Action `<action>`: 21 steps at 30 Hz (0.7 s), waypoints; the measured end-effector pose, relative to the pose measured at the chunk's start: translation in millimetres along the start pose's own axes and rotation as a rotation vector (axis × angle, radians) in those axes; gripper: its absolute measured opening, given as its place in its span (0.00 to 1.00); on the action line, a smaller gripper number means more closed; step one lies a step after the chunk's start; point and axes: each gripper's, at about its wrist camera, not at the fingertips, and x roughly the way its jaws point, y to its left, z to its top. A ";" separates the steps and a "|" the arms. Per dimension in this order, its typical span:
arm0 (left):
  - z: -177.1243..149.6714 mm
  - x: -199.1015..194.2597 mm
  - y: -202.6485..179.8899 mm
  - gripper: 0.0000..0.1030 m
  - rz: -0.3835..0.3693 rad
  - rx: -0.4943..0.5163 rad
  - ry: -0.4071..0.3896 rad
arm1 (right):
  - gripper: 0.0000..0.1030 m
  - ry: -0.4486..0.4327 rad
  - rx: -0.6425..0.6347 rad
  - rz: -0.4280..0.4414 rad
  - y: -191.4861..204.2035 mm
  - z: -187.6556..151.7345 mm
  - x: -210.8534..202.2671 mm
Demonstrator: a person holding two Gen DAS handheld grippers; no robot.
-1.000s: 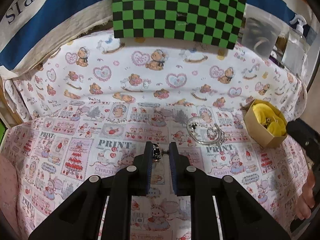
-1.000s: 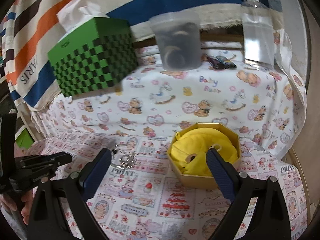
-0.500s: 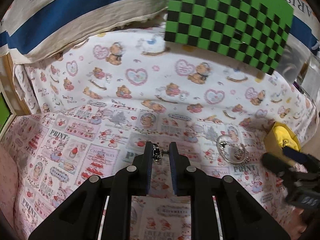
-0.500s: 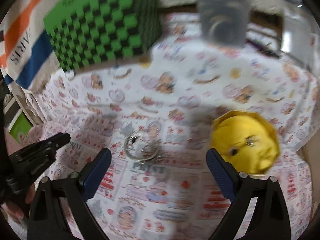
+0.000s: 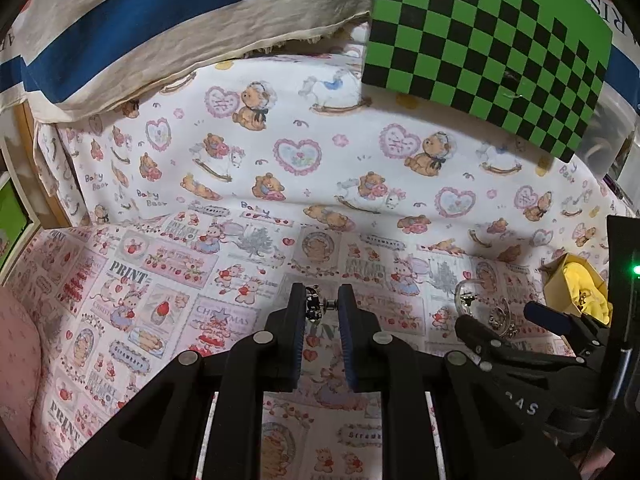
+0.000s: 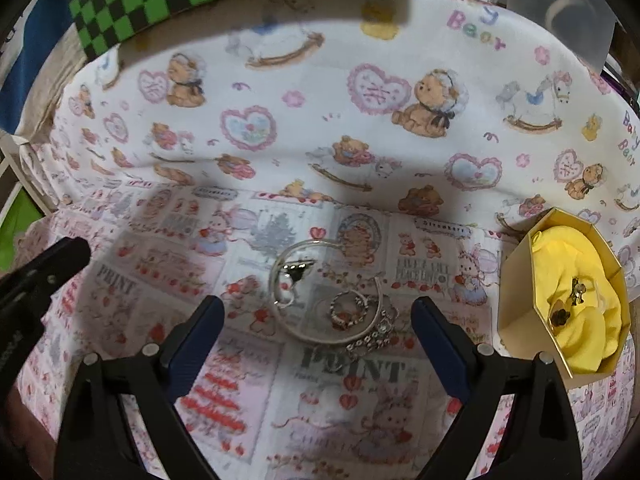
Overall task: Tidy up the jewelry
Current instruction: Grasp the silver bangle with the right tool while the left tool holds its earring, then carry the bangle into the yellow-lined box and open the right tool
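Observation:
My left gripper (image 5: 321, 305) is shut on a small silver earring (image 5: 314, 304), held above the printed cloth. My right gripper (image 6: 318, 316) is open and hovers just over a pile of silver jewelry (image 6: 340, 304): a bangle, rings and a chain lying on the cloth. In the left wrist view the pile (image 5: 486, 312) lies to the right, partly behind the right gripper (image 5: 516, 332). A gold octagonal box (image 6: 516, 292) with a yellow cloth lining holds a few small gold pieces (image 6: 568, 300); it stands right of the pile and shows in the left wrist view (image 5: 554, 276).
A green and black checkered box (image 5: 488, 44) stands at the back. A clear plastic tub (image 6: 560, 4) stands at the back right. A striped blue and white cloth (image 5: 160, 28) hangs behind. The table's wooden edge (image 5: 36, 152) is at the left.
My right gripper has swung left and down from the gold box to over the jewelry pile. My left gripper, still holding the earring, has moved left, away from the pile.

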 end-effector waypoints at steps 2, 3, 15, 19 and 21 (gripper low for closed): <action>-0.2 0.3 -1.1 0.15 -0.001 0.004 0.000 | 0.83 -0.001 0.006 -0.001 -2.3 1.1 2.0; -0.3 0.3 -1.7 0.15 -0.001 0.005 0.000 | 0.79 0.003 0.007 -0.003 -3.7 1.1 2.8; 2.6 4.4 5.8 0.15 -0.005 -0.028 0.014 | 0.59 -0.007 -0.080 -0.039 9.9 -2.2 7.4; 2.6 2.2 5.6 0.15 0.015 -0.029 -0.002 | 0.58 -0.018 -0.092 -0.075 14.7 -3.7 4.6; 3.2 0.7 6.5 0.15 0.022 -0.030 -0.007 | 0.58 -0.032 -0.114 -0.088 20.4 -5.9 0.0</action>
